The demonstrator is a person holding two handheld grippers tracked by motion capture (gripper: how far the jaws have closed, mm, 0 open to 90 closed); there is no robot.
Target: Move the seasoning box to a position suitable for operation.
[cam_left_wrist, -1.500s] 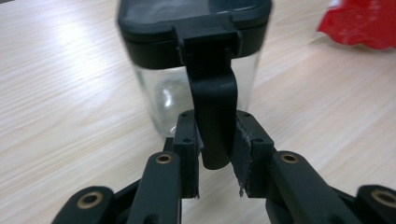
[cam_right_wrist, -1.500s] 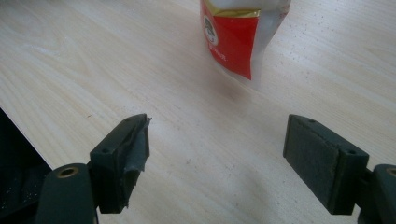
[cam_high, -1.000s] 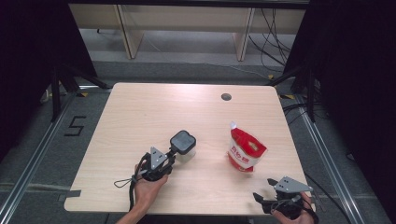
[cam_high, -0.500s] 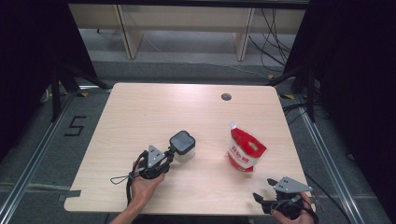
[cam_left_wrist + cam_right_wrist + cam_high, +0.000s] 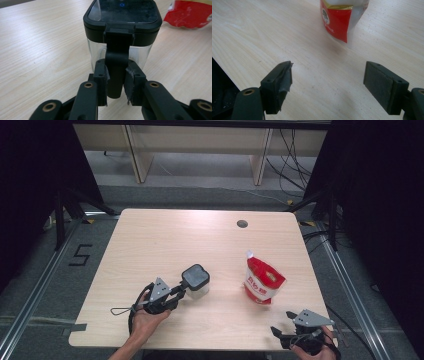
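A clear square container (image 5: 196, 281) with a black lid stands on the wooden table (image 5: 165, 240), left of the middle near the front. Its black handle (image 5: 116, 62) points down from the lid toward me. My left gripper (image 5: 177, 292) is shut on that handle, and in the left gripper view the two pads (image 5: 102, 77) of the left gripper (image 5: 116, 85) press the handle from both sides. A red and white spouted pouch (image 5: 262, 282) stands at the right. My right gripper (image 5: 282, 334) hangs open at the front right edge, and the right gripper view shows the pouch (image 5: 339, 17) beyond its gap (image 5: 328, 82).
A round cable hole (image 5: 242, 224) sits at the back of the table. The red pouch (image 5: 190, 12) lies just right of the container in the left gripper view. The table's front edge (image 5: 222, 72) runs close under the right gripper. Pale shelving stands behind the table.
The left hand and its gripper have shifted slightly to the left, still on the container's handle. The container, the pouch and the right gripper stay where they were.
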